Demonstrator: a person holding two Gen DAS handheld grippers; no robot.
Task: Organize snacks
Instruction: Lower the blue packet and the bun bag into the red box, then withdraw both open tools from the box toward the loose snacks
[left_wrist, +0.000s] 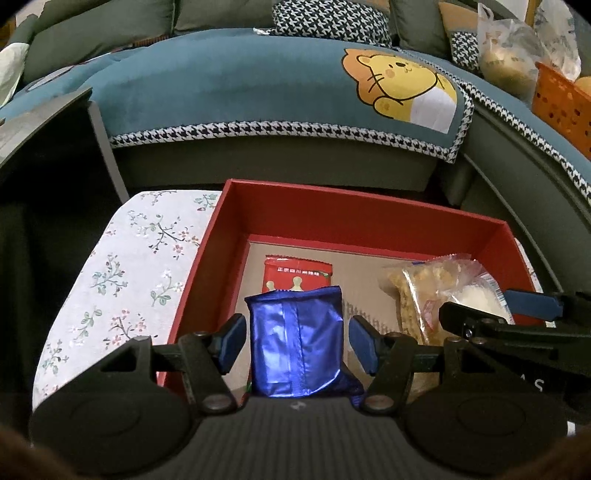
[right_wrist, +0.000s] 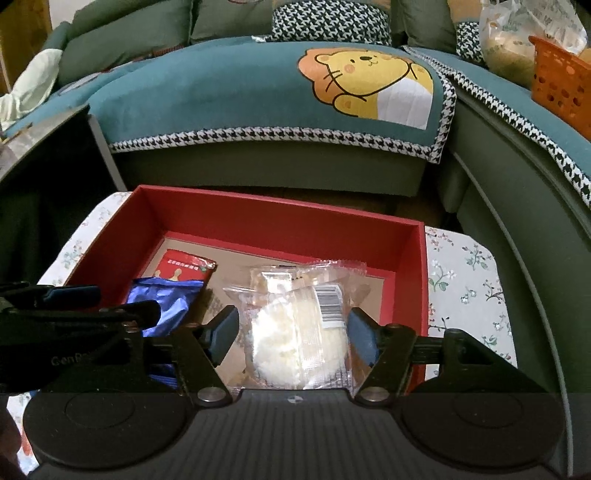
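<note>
Both my jaws stand spread over the red box (left_wrist: 369, 218). Between my left gripper (left_wrist: 297, 341) pads sits the blue foil packet (left_wrist: 295, 339), upright, with a gap on each side, so nothing is pinched. Beyond it, past my left tips, lies a red snack packet (left_wrist: 297, 271) flat on the box floor. My right gripper (right_wrist: 291, 334) straddles a clear-wrapped white snack (right_wrist: 295, 339); its pads stand just off the wrapper and do not press it. Under and behind that one lie more clear packets (left_wrist: 417, 291). All of it rests inside the box, on a flowered cloth (left_wrist: 122, 266), with a sofa (right_wrist: 236, 96) further ahead.
</note>
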